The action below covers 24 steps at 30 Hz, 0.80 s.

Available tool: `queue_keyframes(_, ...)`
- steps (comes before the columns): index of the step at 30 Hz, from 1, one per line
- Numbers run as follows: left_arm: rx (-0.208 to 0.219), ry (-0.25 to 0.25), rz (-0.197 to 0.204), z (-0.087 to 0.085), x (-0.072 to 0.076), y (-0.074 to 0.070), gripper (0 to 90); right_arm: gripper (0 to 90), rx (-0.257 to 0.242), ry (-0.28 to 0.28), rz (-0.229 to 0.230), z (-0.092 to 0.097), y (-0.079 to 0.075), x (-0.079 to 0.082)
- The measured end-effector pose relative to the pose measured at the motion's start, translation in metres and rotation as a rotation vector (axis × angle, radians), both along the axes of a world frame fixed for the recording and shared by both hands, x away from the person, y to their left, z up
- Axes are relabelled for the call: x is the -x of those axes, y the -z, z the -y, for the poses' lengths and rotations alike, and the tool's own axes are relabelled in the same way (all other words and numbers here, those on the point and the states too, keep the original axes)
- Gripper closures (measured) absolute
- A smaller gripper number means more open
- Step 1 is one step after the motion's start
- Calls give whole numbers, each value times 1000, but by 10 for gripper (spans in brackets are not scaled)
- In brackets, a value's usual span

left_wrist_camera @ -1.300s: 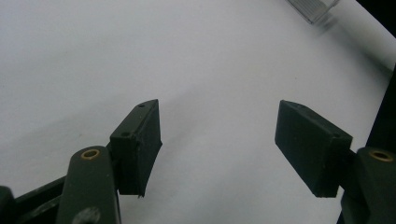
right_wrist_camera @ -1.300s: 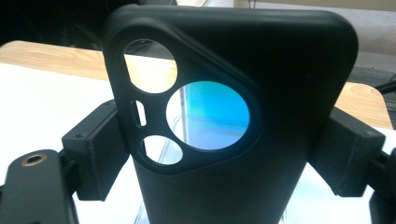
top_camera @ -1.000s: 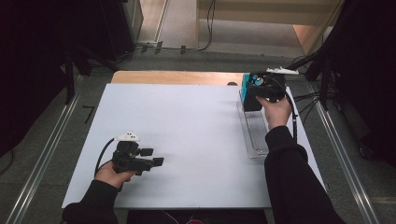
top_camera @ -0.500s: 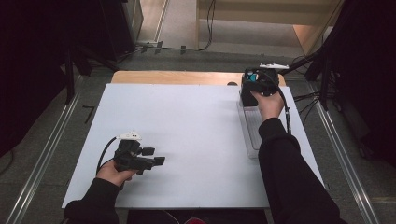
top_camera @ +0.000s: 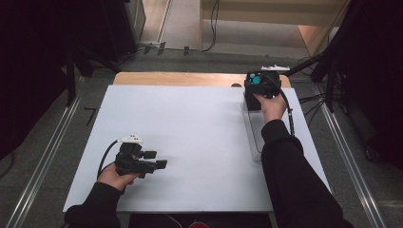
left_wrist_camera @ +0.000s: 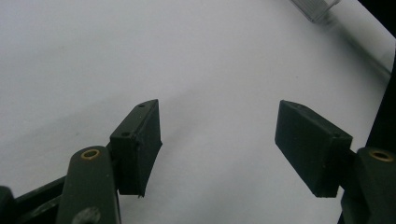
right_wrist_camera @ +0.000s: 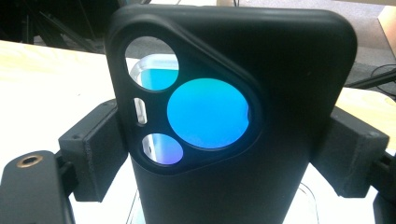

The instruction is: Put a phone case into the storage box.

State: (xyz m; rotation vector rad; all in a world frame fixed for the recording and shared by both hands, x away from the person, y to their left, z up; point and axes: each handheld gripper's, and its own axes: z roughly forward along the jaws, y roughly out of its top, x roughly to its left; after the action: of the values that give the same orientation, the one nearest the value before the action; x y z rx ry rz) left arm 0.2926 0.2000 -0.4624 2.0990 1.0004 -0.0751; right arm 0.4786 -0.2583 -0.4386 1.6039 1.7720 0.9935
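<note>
The right gripper [right_wrist_camera: 224,154] has just been opening, its jaws flanking an upright black phone case [right_wrist_camera: 233,116] above a clear tray [top_camera: 254,130], while the left gripper [left_wrist_camera: 217,144] rests spread over the white table [top_camera: 190,128].

The phone case [right_wrist_camera: 233,116] stands upright in the clear tray [top_camera: 254,137] on the table's [top_camera: 199,123] right edge.

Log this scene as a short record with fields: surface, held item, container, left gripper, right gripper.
surface: white table top
held item: black phone case with three round camera cut-outs, upright between the right gripper's pads
container: clear plastic tray at the table's right edge, under the case
left gripper: jaws wide apart, nothing between them, low over the table
right gripper: jaws have just been opening; pads still at the case's sides
</note>
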Motion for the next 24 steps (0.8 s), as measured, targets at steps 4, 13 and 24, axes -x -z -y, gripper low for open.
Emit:
queue_keyframes(4, -4, 1, 0, 0, 0, 0, 318, 109, 1, 4, -24, 0, 2, -1)
queue_keyframes(13, 1, -1, -1, 0, 0, 0, 318, 87, -23, -26, -21, 3, 1, -1)
queue_keyframes(24, 3, -2, 2, 0, 0, -1, 318, 0, -45, -68, -48, 7, -11, 8)
